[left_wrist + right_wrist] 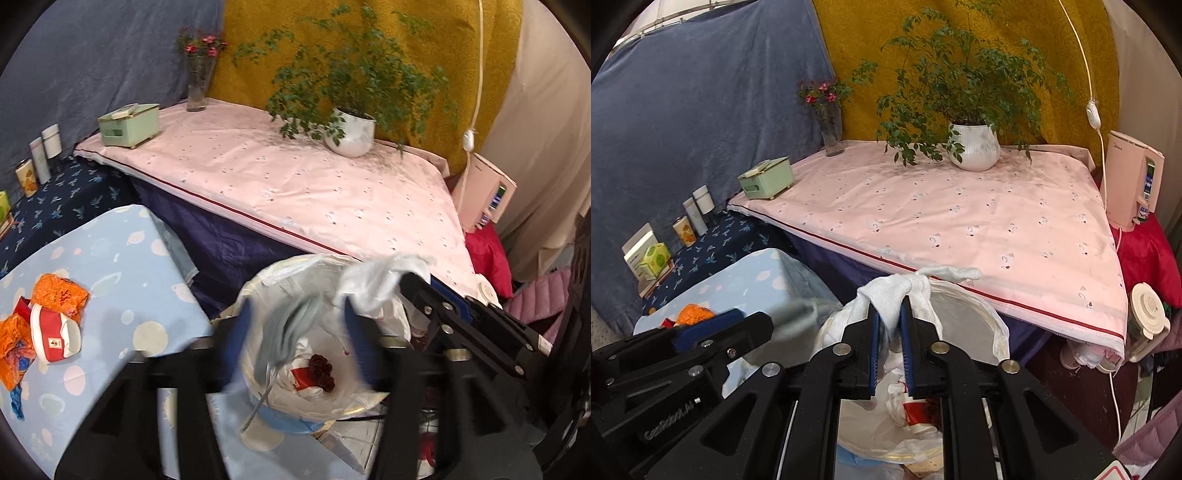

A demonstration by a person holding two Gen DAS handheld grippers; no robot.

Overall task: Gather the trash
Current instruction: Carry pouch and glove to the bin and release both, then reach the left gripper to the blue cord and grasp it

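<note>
A bin with a white liner (255,288) stands between the tables, and red-and-white packaging (303,376) lies inside. My left gripper (297,332) is open above it. A blurred grey limp item (284,343) hangs between its blue pads, gripped by neither. My right gripper (890,310) is shut on a white crumpled cloth (905,284) over the bin's rim (990,314). It also shows in the left wrist view as the right gripper (421,284), still holding the white cloth (373,284). Orange wrappers (59,295) and a red-and-white paper cup (55,336) lie on the light-blue cloth.
Behind the bin is a pink-clothed table (960,221) bearing a potted plant (975,151), a flower vase (833,136) and a green box (766,179). A pink appliance (1134,184) stands at the right, and bottles and cartons (690,218) sit on the dark-blue shelf at the left.
</note>
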